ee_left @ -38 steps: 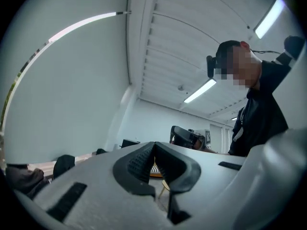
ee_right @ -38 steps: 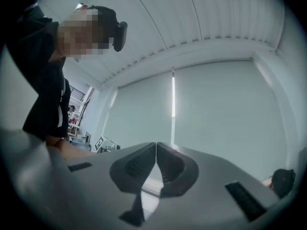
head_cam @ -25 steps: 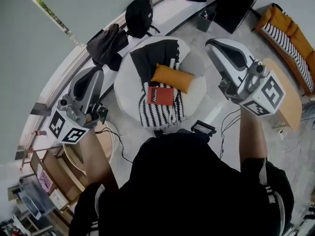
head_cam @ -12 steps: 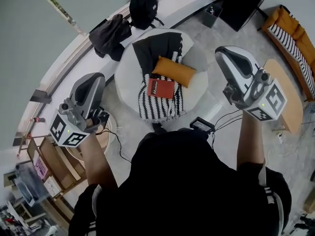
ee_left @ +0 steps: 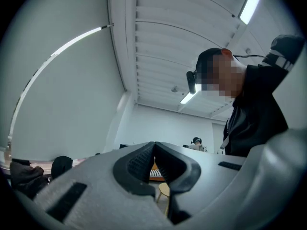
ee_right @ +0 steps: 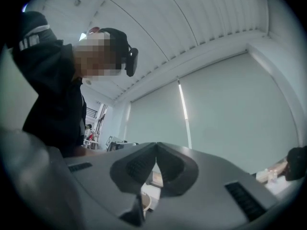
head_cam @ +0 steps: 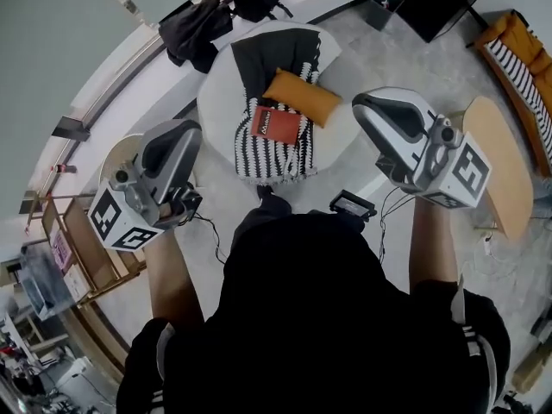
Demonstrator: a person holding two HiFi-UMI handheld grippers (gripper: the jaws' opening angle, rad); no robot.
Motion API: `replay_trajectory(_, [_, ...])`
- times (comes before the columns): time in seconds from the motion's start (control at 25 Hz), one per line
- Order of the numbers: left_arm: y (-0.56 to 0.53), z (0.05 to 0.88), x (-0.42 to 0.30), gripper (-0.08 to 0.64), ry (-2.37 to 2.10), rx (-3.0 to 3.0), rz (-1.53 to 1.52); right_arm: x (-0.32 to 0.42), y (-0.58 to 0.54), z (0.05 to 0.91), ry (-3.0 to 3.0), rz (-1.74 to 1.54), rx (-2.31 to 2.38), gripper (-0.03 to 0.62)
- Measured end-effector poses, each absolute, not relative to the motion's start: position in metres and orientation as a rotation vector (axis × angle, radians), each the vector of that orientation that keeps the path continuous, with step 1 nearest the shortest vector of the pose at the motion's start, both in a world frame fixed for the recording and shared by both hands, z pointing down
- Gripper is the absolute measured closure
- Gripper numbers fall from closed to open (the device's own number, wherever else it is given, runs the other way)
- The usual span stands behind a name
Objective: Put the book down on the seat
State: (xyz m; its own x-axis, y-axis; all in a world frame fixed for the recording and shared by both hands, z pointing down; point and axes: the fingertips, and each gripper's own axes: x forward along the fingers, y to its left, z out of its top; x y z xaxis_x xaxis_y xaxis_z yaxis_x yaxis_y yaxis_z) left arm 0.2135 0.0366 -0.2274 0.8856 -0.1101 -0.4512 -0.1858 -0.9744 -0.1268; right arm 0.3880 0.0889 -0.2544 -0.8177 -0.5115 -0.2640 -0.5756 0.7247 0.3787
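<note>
The red book point(head_cam: 274, 124) lies flat on a black-and-white striped blanket point(head_cam: 278, 155) draped over the round white seat point(head_cam: 216, 102), next to an orange cushion point(head_cam: 302, 98). Neither gripper touches it. My left gripper point(head_cam: 179, 129) is held out at the left, short of the seat, its jaws shut with nothing between them point(ee_left: 154, 145). My right gripper point(head_cam: 364, 102) hangs to the right of the seat, also shut and empty point(ee_right: 156, 145). Both gripper views point upward at the ceiling and the person's head.
Black bags point(head_cam: 194, 28) sit on the ledge behind the seat. A small round side table point(head_cam: 119, 155) is under the left gripper, a wooden table point(head_cam: 500, 162) and an orange sofa point(head_cam: 526, 54) at the right. A black device point(head_cam: 352, 204) with cables lies on the floor.
Both grippers have sunk and drawn in, the right one toward the seat's right edge. The book has stayed flat on the blanket.
</note>
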Motion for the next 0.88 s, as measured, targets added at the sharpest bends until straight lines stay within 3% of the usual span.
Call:
replay_trajectory(0.36, [0.141,-0.157,0.3,0.535,0.171,-2.946,0.53,0.404,0.17,-0.191,2.836,0.592,-0.726,0.563])
replay_trajectory(0.56, [0.148,-0.147,0.322,0.534,0.135,-3.003,0.494,0.406,0.175,-0.177,2.854,0.436,-0.716,0.563])
replay_trajectory(0.88, [0.155,-0.153,0.35,0.535,0.036,-2.964,0.422,0.401,0.177,-0.175,2.907,0.469,-0.753,0.563])
